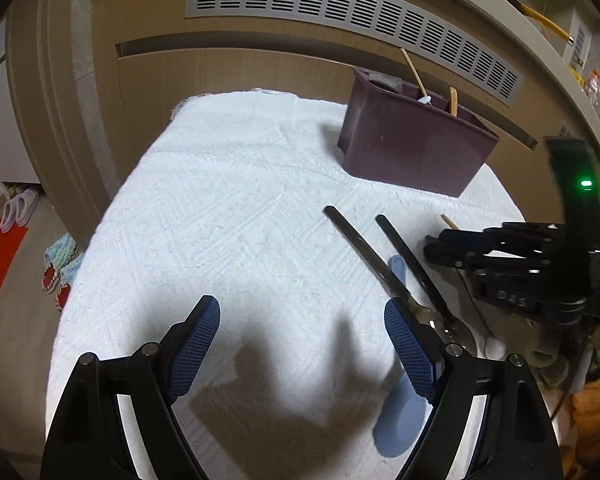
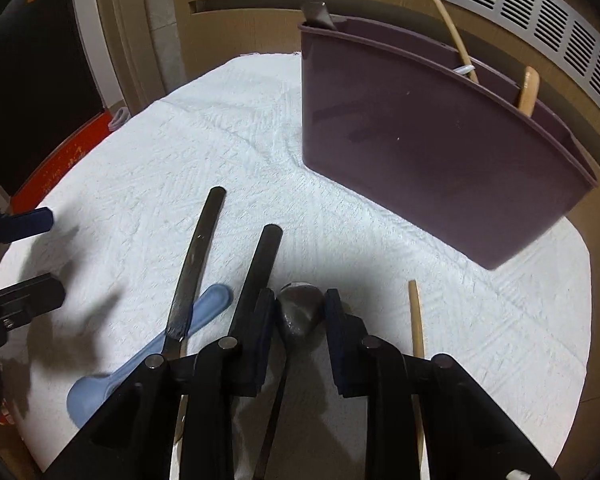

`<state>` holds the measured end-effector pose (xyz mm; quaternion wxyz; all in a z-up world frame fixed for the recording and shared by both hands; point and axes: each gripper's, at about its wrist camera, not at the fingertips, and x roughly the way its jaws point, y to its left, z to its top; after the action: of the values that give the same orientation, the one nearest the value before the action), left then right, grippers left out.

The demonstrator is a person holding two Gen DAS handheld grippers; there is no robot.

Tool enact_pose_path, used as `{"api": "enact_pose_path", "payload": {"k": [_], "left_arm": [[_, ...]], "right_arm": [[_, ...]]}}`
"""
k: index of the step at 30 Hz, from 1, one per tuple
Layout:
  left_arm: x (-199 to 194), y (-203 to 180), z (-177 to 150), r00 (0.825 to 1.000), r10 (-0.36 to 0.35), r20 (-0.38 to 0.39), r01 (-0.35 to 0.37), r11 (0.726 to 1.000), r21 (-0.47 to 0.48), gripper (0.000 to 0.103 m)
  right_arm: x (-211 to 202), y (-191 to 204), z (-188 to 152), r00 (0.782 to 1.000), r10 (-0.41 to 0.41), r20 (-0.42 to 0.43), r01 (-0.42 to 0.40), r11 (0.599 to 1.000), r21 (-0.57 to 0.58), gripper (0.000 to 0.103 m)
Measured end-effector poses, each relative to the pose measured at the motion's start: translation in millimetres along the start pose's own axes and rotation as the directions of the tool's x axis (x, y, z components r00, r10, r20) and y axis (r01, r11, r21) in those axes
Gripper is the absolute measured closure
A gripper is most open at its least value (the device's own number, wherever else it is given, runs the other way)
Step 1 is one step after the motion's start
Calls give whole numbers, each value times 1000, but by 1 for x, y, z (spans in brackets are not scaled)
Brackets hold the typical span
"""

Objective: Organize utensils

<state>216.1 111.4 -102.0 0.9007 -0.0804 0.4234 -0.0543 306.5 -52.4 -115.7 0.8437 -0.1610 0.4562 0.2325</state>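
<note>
White textured cloth (image 1: 228, 208) covers the table. Purple utensil holder (image 2: 432, 152) stands upright at the far right of the cloth; a thin wooden stick (image 2: 452, 32) and a wooden handle tip (image 2: 528, 88) poke out of its right end, a grey item out of its left end. Loose utensils lie in the near right area: two long dark-handled metal pieces (image 2: 198, 264) roughly parallel, the left one crossing over a light blue plastic spoon (image 2: 148, 360), plus a wooden chopstick-like stick (image 2: 416, 320) to the right. Left gripper (image 1: 302, 344) hovers over bare cloth, jaws spread wide, nothing between them; its right finger sits just beside the blue spoon. Right gripper (image 2: 300, 336) points down at the cloth, jaws narrowed around the bowl of a metal spoon (image 2: 298, 312); cannot tell whether the pads actually press it.
</note>
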Motion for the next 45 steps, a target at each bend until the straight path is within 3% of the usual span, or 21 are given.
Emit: {"api": "enact_pose_path", "payload": {"k": [6, 8, 10, 14, 21, 23, 26, 28, 34, 35, 41, 45], "left_arm": [[25, -23, 26, 996, -42, -77, 41, 999, -21, 21], [39, -28, 41, 993, -31, -110, 25, 998, -59, 32], [54, -31, 51, 986, -15, -169, -2, 995, -98, 51], [86, -32, 67, 952, 15, -305, -72, 982, -177, 52], [108, -54, 80, 929, 162, -332, -189, 981, -50, 53], [110, -63, 78, 928, 204, -311, -208, 978, 21, 53], [102, -70, 71, 952, 180, -247, -169, 983, 66, 81], [94, -71, 61, 964, 181, -196, -168, 983, 78, 90], [35, -74, 36, 996, 82, -17, -80, 993, 88, 92], [21, -74, 33, 997, 69, 21, -71, 994, 87, 92], [-36, -77, 26, 986, 6, 168, -20, 996, 81, 97], [-67, -77, 17, 968, -2, 252, -17, 997, 74, 97]], "right_arm": [[-65, -12, -22, 990, -9, 139, 3, 999, 41, 80], [-81, -14, -28, 985, -21, 170, 15, 999, 38, 80], [-95, -13, -35, 979, -32, 202, 26, 999, 33, 80], [-110, -19, -45, 969, -37, 245, 30, 999, 33, 80], [-113, -29, -53, 960, -31, 279, 11, 997, 73, 80], [-118, -31, -59, 957, -31, 288, 8, 997, 81, 80], [-123, -33, -64, 954, -35, 298, 9, 996, 91, 80], [-126, -34, -66, 953, -38, 302, 9, 995, 98, 80], [-141, -32, -74, 950, -47, 308, 13, 994, 112, 82], [-144, -31, -75, 949, -47, 312, 12, 993, 114, 90], [-154, -24, -76, 948, -45, 316, 7, 993, 119, 92], [-151, -29, -81, 954, -57, 294, 13, 989, 147, 92]]}}
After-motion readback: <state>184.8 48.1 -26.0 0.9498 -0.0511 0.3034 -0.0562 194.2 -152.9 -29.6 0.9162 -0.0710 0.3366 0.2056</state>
